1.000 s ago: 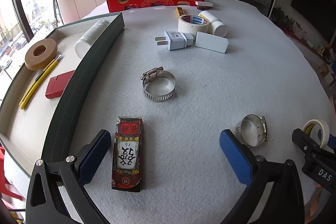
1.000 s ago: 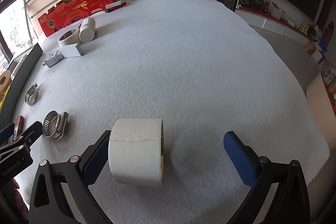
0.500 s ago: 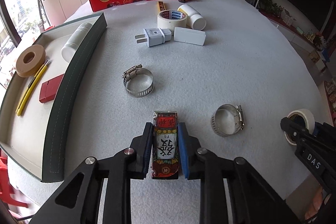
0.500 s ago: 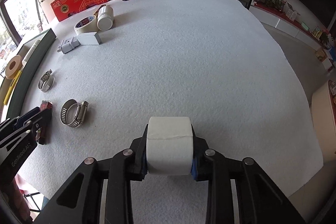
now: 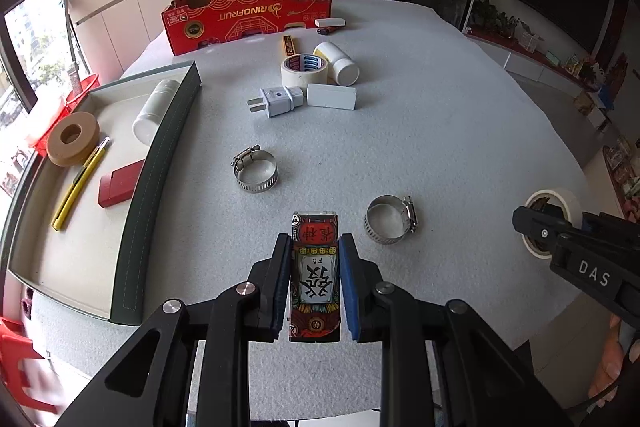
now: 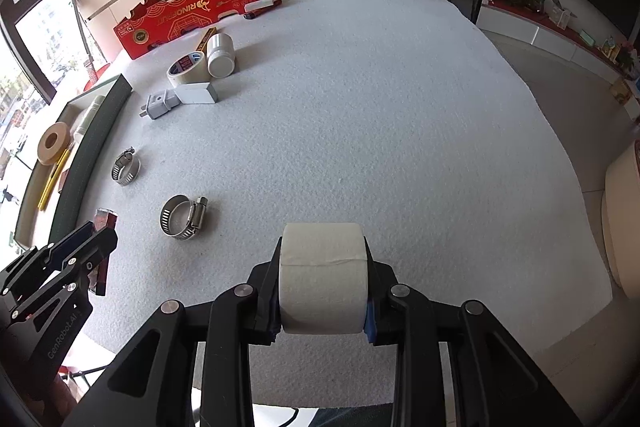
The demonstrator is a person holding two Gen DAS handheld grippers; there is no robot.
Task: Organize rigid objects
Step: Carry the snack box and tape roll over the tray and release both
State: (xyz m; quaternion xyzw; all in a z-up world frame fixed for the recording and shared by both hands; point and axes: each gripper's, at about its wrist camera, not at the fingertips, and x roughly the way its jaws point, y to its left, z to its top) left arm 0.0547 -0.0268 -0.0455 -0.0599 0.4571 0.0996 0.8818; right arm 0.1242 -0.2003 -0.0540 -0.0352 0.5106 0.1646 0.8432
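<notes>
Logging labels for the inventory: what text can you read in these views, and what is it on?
"RINOFRUIT", upside down: red cardboard box.
"DAS": right hand-held gripper.
"GenRobot.AI": left hand-held gripper.
Large Chinese characters, small "FĀ": patterned box.
Tape roll label: too small.

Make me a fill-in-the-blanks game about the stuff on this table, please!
1. The left gripper is shut on a small patterned ____.
2. The right gripper squeezes a white roll of ____.
3. The number of metal hose clamps lying on the grey table is ____.
4. The brown tape roll lies in the tray beside a ____ utility knife.

Missing words: box; tape; two; yellow
</notes>
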